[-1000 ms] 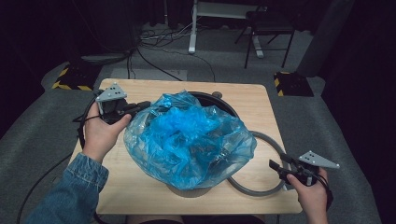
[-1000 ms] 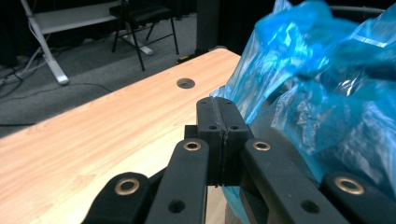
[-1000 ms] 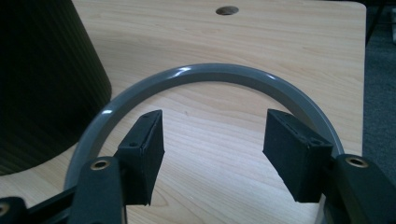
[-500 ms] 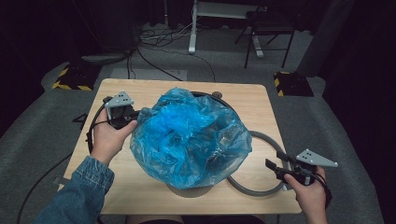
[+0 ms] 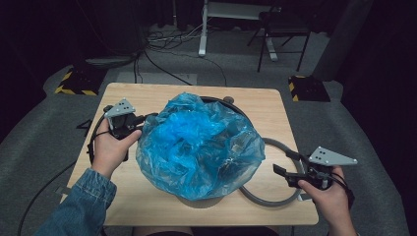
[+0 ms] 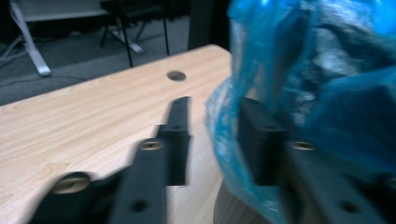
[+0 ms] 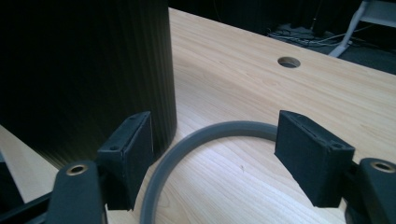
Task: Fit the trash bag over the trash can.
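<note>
- The pale wooden table (image 5: 275, 113) carries everything; its round cable hole shows in my left gripper view (image 6: 176, 75) and my right gripper view (image 7: 288, 61).
- A crinkled translucent blue plastic bag (image 5: 199, 145) billows over the mouth of a black ribbed round bin (image 7: 88, 70) at the table's middle. The bin's rim peeks out at the far side (image 5: 216, 100).
- A grey plastic ring (image 5: 275, 196) lies flat on the wood to the right of the bin, partly tucked under the bag's overhang.
- My left gripper (image 5: 142, 119) sits at the bag's left edge, jaws spread. In the left gripper view (image 6: 212, 135) one jaw stands on the outer side of the film and the other behind it, so a fold of bag lies between them, not yet pinched as far as I can tell.
- My right gripper (image 5: 285, 164) hovers by the near right corner, jaws wide apart, straddling the ring's arc (image 7: 210, 133) without touching it, the bin wall just beside one jaw.
- I judge the coming move turns on the left side: the bag's edge lies straight ahead between the left jaws, so that hand is nearer to grip and pull the film down over the rim.
</note>
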